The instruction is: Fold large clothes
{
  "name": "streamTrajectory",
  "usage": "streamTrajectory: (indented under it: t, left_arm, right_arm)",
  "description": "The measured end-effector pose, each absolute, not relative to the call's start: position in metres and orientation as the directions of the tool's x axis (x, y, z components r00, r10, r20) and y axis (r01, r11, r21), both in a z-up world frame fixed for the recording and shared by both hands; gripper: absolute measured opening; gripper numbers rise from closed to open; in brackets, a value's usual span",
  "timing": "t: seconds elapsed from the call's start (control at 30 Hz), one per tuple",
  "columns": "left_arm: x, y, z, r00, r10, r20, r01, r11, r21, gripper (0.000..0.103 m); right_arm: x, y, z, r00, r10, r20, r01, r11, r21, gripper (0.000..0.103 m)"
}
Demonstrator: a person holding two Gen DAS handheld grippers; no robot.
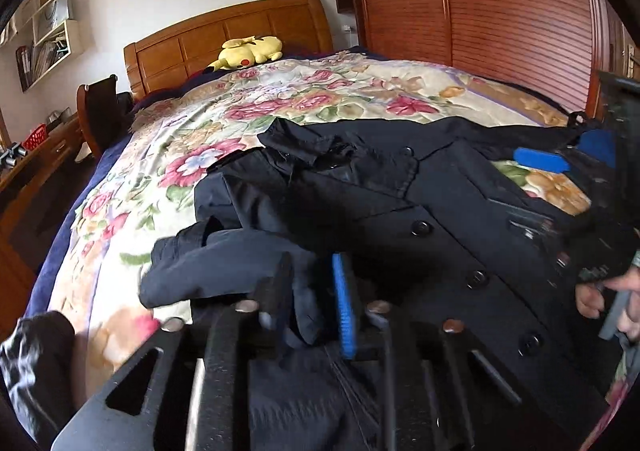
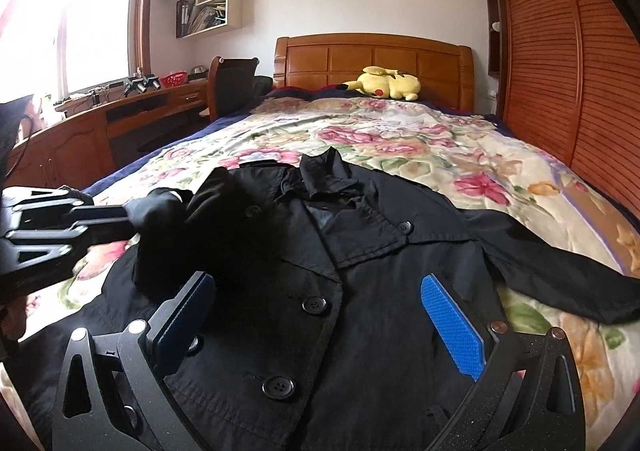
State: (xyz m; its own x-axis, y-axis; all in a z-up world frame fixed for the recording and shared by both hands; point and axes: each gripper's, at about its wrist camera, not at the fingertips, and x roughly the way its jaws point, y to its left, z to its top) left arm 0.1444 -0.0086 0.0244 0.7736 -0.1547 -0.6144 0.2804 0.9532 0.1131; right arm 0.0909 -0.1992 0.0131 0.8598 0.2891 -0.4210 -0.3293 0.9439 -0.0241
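A black double-breasted coat (image 2: 360,291) lies front up on the floral bedspread (image 2: 400,139), collar toward the headboard. One sleeve (image 1: 208,267) is brought over onto the coat's chest. My left gripper (image 1: 310,303) has its jaws a little apart with that sleeve's cloth loose between them; in the right wrist view the left gripper (image 2: 132,217) comes in from the left with the bunched sleeve (image 2: 168,235) at its tips. My right gripper (image 2: 320,323) stands wide open just above the coat's buttoned front, holding nothing. The other sleeve (image 2: 560,271) lies stretched out to the right.
A yellow plush toy (image 2: 384,85) rests by the wooden headboard (image 2: 372,55). A slatted wooden wardrobe (image 2: 568,63) runs along the bed's right side. A chair (image 2: 232,85) and a desk (image 2: 120,111) stand to the left under the window. A hand (image 1: 600,299) shows at the right edge.
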Motion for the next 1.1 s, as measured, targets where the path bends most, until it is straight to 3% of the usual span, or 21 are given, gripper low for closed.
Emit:
streamTrajectory:
  t: [0.23,0.5,1.1]
  left_arm:
    - [0.116,0.006,0.028,0.787,-0.183,-0.59,0.278,0.958,0.074,0.074]
    - [0.091,0.045,0.015,0.8,-0.179,-0.573,0.179,0.982,-0.056,0.079]
    - [0.065,0.091,-0.001,0.834,-0.148,-0.531,0.116,0.989,-0.094,0.08]
  right_arm:
    - [0.094,-0.202,0.013,0.859,0.29,-0.422,-0.328,0.945,-0.019,0.103]
    - [0.093,-0.2,0.011,0.854,0.297,-0.427,-0.342,0.939,-0.03,0.103]
    - [0.09,-0.19,0.015,0.812,0.361,-0.458,-0.413,0.91,-0.016,0.103]
